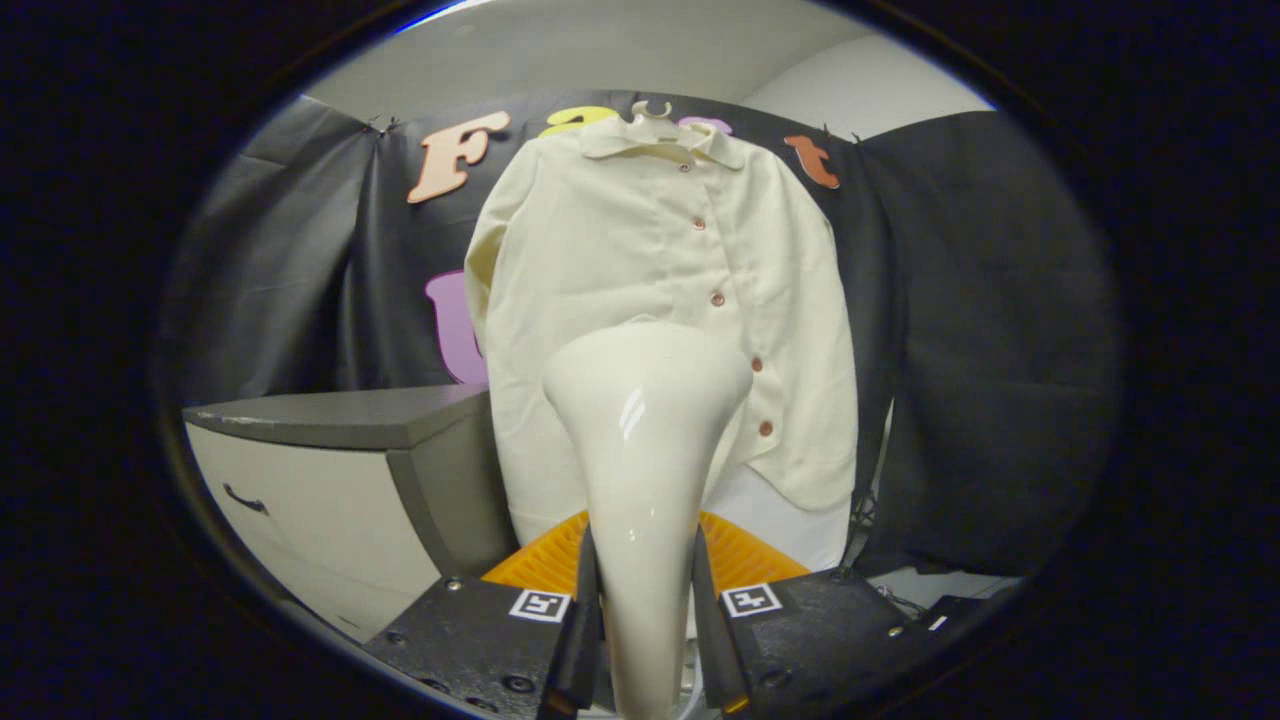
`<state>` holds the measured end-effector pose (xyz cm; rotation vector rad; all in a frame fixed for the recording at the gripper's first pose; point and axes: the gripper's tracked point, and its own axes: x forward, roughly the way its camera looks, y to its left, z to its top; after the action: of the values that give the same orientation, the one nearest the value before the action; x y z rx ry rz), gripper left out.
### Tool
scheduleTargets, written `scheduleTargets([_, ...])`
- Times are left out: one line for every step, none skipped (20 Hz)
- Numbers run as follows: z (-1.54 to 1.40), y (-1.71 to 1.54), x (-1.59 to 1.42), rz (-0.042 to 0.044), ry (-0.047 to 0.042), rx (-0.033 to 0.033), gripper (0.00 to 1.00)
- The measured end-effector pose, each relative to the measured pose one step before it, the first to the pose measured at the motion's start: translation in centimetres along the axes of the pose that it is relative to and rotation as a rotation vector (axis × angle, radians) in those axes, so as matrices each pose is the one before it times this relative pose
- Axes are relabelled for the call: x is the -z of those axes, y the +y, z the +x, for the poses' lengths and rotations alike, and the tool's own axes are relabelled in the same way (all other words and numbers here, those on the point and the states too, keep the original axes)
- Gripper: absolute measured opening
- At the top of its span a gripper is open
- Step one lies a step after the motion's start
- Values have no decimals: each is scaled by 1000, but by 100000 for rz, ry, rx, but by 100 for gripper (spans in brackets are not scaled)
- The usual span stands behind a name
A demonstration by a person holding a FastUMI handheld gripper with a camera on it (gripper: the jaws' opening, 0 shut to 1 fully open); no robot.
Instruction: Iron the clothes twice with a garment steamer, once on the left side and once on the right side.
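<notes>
Clamping both fingers of the gripper (645,620) on the glossy, rigid, likely slippery steamer (645,440) neck looks right; its head sits just before the soft, light shirt (620,270) hanging beyond.

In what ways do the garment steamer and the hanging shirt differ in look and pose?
The garment steamer is glossy and hard-looking; the shirt is matte cloth with faint creases. The steamer is held upright in the gripper, both fingers pressing its neck; the shirt hangs from a hanger against the wall, beyond the fingers. The steamer is plain; the shirt carries a row of reddish buttons. Both are cream-coloured.
</notes>
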<state>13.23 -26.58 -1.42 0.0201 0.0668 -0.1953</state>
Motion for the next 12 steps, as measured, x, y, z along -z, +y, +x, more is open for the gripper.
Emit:
scheduleTargets([-334, -557, -1213, -2195, -420, 955, 41])
scheduleTargets([-164, -354, -1717, -647, -1628, 479, 41])
scheduleTargets([-76, -265, -1718, -196, -1307, -132, 41])
scheduleTargets([80, -254, -1846, 260, -1713, 34, 41])
scheduleTargets([224, -399, -1584, -15, -1182, 185, 41])
scheduleTargets([425, -540, -1706, 111, -1214, 502, 41])
scheduleTargets([477, -494, -1415, -339, -911, 137, 41])
scheduleTargets([680, -518, -1444, -755, -536, -22, 40])
scheduleTargets([832, -777, -1398, -1026, -321, 424, 41])
scheduleTargets([1069, -1114, -1376, -1525, -556, 1128, 41])
scheduleTargets([1036, -1173, -1211, -1367, -344, 997, 41])
scheduleTargets([1272, -1255, -1342, 380, -569, 980, 41])
